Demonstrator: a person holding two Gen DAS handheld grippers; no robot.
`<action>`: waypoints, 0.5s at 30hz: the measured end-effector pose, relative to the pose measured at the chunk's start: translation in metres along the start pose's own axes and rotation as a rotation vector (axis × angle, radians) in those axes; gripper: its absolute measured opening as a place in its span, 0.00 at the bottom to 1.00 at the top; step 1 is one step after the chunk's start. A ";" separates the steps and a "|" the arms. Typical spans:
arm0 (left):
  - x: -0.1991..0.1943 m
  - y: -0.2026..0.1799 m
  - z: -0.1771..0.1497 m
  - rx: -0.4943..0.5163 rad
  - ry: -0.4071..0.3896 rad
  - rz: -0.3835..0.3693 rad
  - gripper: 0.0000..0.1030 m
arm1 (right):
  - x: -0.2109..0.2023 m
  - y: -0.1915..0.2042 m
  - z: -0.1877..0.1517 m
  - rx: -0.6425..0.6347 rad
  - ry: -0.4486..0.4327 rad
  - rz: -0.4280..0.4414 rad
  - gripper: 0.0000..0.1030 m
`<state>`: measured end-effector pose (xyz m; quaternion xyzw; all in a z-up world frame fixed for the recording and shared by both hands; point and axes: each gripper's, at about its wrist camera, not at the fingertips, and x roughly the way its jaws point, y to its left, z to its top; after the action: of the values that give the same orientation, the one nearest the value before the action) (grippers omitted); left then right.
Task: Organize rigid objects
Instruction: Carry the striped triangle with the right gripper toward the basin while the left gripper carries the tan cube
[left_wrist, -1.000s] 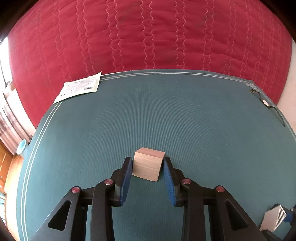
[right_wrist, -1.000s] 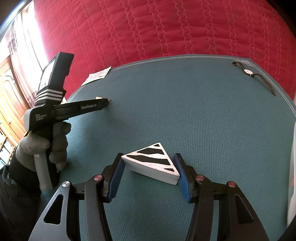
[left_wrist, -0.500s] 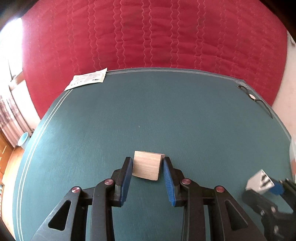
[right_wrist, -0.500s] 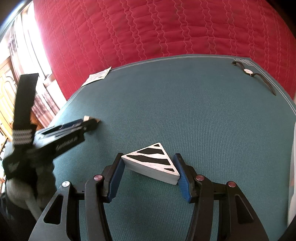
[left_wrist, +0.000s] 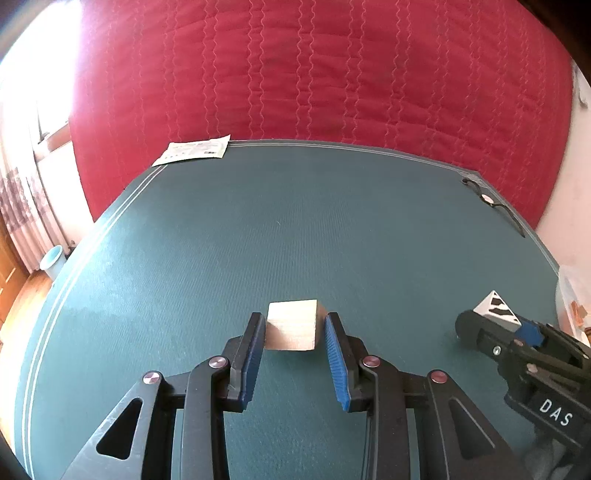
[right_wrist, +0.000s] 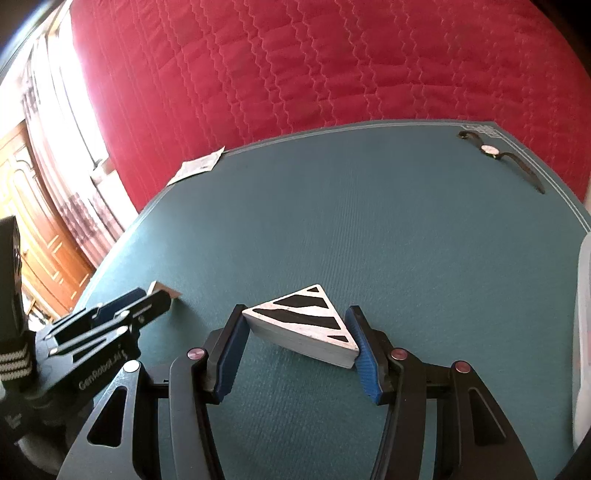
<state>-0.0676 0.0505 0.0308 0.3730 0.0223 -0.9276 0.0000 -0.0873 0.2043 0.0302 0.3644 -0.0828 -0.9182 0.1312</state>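
Our left gripper (left_wrist: 295, 325) clamps the cube (left_wrist: 291, 325); our right gripper (right_wrist: 299, 332) seemingly pinches the wedge (right_wrist: 306, 325).

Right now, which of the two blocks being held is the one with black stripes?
The triangular block in the right gripper: white with black stripes. The cube in the left gripper is plain wood.
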 end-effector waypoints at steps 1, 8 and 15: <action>-0.001 -0.001 -0.002 0.002 -0.002 0.000 0.34 | -0.003 0.001 0.000 0.001 -0.007 0.001 0.53; -0.009 -0.013 -0.008 0.031 -0.017 -0.011 0.34 | -0.036 0.002 -0.009 -0.013 -0.067 -0.009 0.53; -0.017 -0.030 -0.015 0.071 -0.029 -0.040 0.34 | -0.059 -0.007 -0.015 0.007 -0.065 -0.017 0.53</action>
<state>-0.0459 0.0809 0.0327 0.3585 -0.0033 -0.9330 -0.0317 -0.0370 0.2277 0.0552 0.3353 -0.0871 -0.9304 0.1194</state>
